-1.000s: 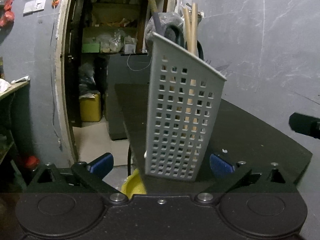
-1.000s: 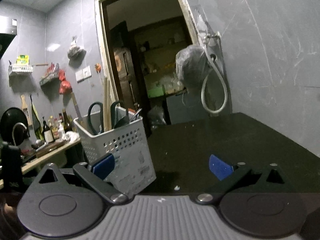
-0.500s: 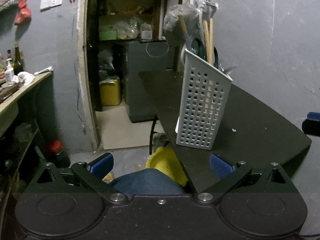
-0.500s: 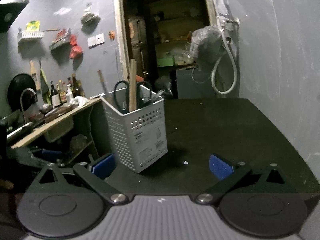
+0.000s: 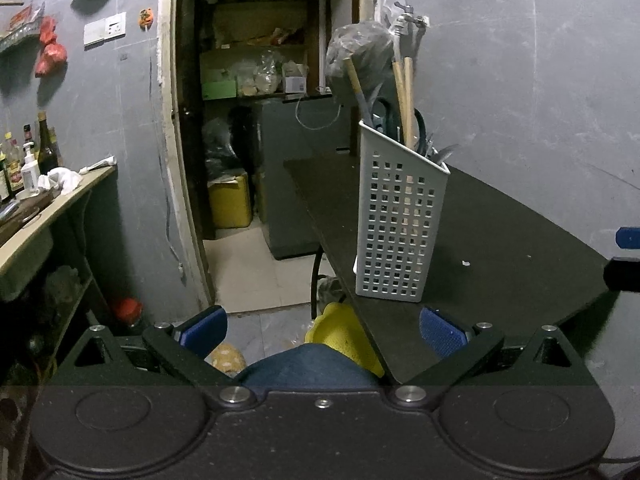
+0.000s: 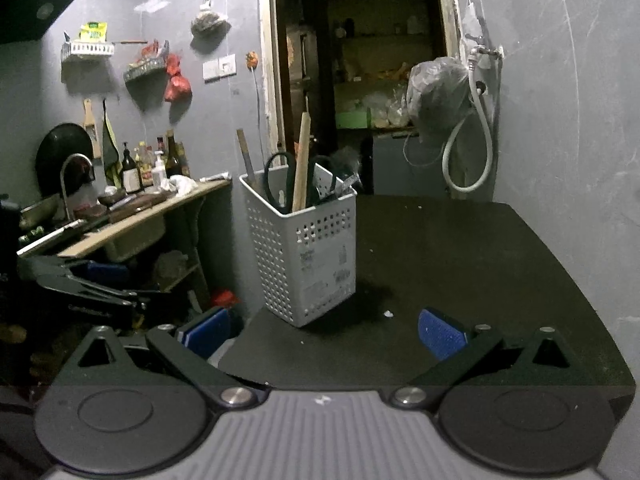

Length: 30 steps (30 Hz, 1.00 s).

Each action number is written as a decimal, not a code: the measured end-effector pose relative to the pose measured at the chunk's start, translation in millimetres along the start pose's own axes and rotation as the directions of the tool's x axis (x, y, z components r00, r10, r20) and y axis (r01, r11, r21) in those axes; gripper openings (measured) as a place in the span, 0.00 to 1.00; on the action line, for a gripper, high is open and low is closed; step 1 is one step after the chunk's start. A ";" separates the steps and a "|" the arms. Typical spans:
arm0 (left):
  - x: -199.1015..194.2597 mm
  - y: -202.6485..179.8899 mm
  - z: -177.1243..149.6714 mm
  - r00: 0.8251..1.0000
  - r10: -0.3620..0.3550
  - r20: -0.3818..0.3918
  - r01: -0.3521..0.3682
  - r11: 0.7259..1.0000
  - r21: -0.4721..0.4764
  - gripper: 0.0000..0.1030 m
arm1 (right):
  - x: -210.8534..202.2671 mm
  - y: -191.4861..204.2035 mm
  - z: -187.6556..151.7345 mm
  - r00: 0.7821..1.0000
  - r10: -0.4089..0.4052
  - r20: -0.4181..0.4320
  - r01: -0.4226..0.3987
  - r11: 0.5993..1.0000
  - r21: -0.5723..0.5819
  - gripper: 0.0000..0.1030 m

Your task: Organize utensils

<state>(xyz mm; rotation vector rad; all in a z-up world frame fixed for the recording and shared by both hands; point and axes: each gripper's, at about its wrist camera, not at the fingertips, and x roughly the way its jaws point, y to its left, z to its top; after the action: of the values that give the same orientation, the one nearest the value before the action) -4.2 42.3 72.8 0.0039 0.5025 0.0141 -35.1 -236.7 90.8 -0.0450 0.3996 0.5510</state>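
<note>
A white perforated utensil basket (image 5: 400, 224) (image 6: 308, 256) stands upright near the left front corner of the black table (image 5: 520, 240) (image 6: 460, 264). Black-handled scissors (image 6: 282, 178), wooden sticks (image 5: 406, 96) (image 6: 301, 160) and other utensils stick out of its top. My left gripper (image 5: 322, 326) is open and empty, held back off the table's corner. My right gripper (image 6: 324, 330) is open and empty too, hovering at the table's front edge, well short of the basket. The right gripper's blue pad (image 5: 628, 238) shows at the far right of the left wrist view.
A doorway (image 6: 360, 80) opens behind the table onto a storeroom. A counter (image 6: 132, 216) with bottles and a tap runs along the left wall. A hose (image 6: 468, 152) and a bagged object (image 6: 436, 96) hang on the right wall. Blue and yellow cloth (image 5: 332, 344) lies below the left gripper.
Both grippers have pulled back from the basket, which now looks smaller and farther away. The basket stands on its own on the table. Both grippers stayed open.
</note>
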 end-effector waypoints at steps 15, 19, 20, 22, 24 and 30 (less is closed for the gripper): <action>2.3 -5.9 -3.4 0.999 -0.036 -0.009 0.036 0.999 0.016 0.99 | 1.1 -5.3 0.8 1.000 -0.031 -0.003 0.031 0.999 -0.013 1.00; 3.6 -5.7 -2.3 0.999 -0.035 -0.008 0.035 0.999 0.022 0.99 | 2.9 -5.5 1.1 1.000 -0.030 -0.006 0.029 0.999 -0.015 1.00; 4.4 -5.9 -2.2 0.999 -0.034 -0.008 0.035 0.999 0.024 0.99 | 2.5 -5.3 1.1 1.000 -0.030 -0.006 0.030 0.999 -0.014 1.00; 5.8 -7.1 -2.2 0.999 -0.033 -0.010 0.033 0.999 0.027 0.99 | 3.2 -5.5 1.2 1.000 -0.029 -0.007 0.028 1.000 -0.010 1.00; 6.3 -7.7 -2.4 0.999 -0.031 -0.010 0.031 0.999 0.028 0.99 | 4.9 -7.5 0.5 1.000 -0.028 -0.009 0.028 1.000 -0.005 1.00; 6.9 -8.2 -2.4 0.999 -0.033 -0.013 0.033 0.999 0.028 0.99 | 7.0 -9.6 1.0 1.000 -0.028 -0.011 0.028 1.000 -0.007 1.00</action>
<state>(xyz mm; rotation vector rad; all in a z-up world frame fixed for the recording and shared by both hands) 0.8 34.1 67.3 0.0230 0.5157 -0.0252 -24.3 -241.2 88.4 -0.0607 0.4073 0.5249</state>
